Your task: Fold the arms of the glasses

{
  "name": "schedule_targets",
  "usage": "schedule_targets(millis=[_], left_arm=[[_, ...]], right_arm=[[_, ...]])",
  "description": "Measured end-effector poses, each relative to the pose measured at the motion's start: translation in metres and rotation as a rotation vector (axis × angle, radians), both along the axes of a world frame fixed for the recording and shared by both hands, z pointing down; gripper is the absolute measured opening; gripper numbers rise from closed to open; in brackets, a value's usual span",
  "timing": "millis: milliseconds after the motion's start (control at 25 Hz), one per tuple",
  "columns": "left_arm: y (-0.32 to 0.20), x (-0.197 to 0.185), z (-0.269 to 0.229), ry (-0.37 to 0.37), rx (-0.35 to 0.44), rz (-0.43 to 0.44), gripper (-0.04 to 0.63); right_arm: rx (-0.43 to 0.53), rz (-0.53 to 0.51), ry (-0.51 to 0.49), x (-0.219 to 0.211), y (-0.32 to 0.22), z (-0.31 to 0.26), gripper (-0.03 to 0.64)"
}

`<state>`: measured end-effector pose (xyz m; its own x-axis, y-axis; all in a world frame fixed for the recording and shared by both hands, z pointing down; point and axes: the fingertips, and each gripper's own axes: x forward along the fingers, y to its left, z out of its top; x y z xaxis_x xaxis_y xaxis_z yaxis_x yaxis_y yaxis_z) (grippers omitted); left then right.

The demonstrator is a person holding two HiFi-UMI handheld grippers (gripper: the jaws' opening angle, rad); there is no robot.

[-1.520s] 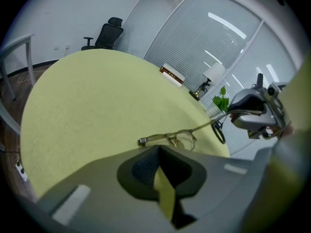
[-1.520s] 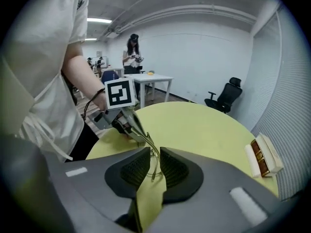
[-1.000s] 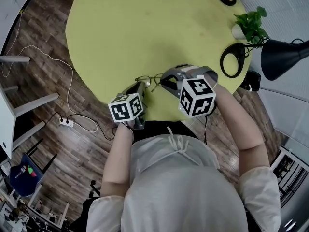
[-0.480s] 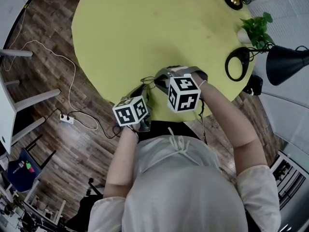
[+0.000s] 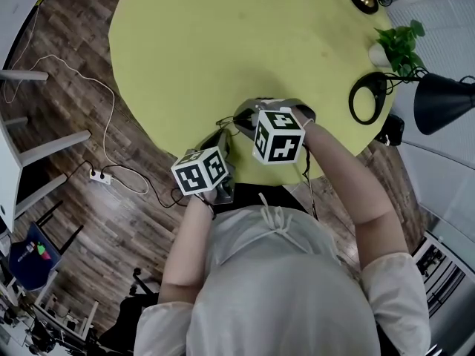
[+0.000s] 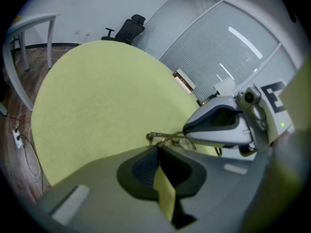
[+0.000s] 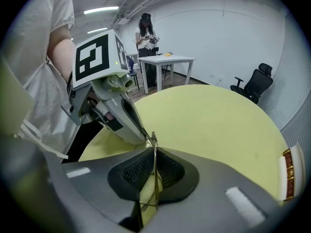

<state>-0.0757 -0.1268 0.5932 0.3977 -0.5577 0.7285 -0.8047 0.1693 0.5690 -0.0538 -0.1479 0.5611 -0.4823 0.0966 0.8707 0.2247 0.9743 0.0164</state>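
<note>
The left claw (image 6: 156,148) is pinched shut on a thin wire arm of the glasses (image 5: 225,122), its pads meeting at the very tip, where the metal runs out toward one o'clock. The right claw (image 7: 154,152) is clamped on the glasses too, the fine frame standing upright between its ribbed pads. In the head view both claws meet at the six o'clock rim of the round yellow-green desk (image 5: 193,43), the left coming in from seven o'clock and the right from four. The glasses hang between them; whether they touch the desk top I cannot tell.

The marker cube (image 5: 199,170) on the left claw and the other cube (image 5: 278,136) carry only black-and-white squares, no letters. At the desk's far rim, near twelve o'clock, lies a white-and-brown pack (image 7: 287,167), possibly a box, its print too small to read. A potted plant (image 5: 401,41) stands at two o'clock and a black lamp (image 5: 443,101) at three.
</note>
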Motion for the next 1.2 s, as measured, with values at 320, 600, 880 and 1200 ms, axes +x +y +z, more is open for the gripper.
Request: schedule_targets(millis=[320,600,880,1200], left_arm=[[0.018,0.0,-0.004,-0.008,-0.024,0.01,0.008],[0.031,-0.017,0.006,-0.001,-0.06,-0.039,0.006],[0.03,-0.028,0.002,-0.003,-0.039,-0.065,0.006],[0.016,-0.03,-0.034,-0.063,0.058,-0.021,0.006]], right_arm=[[-0.032,-0.024,-0.011,-0.006,0.008,0.003,0.023],[-0.001,-0.04,0.028,-0.001,0.012,0.012,0.017],[-0.025,-0.011,0.051,-0.003,0.014,0.014,0.033],[0.008,0.174,-0.101,-0.004,-0.002,-0.035,0.131]])
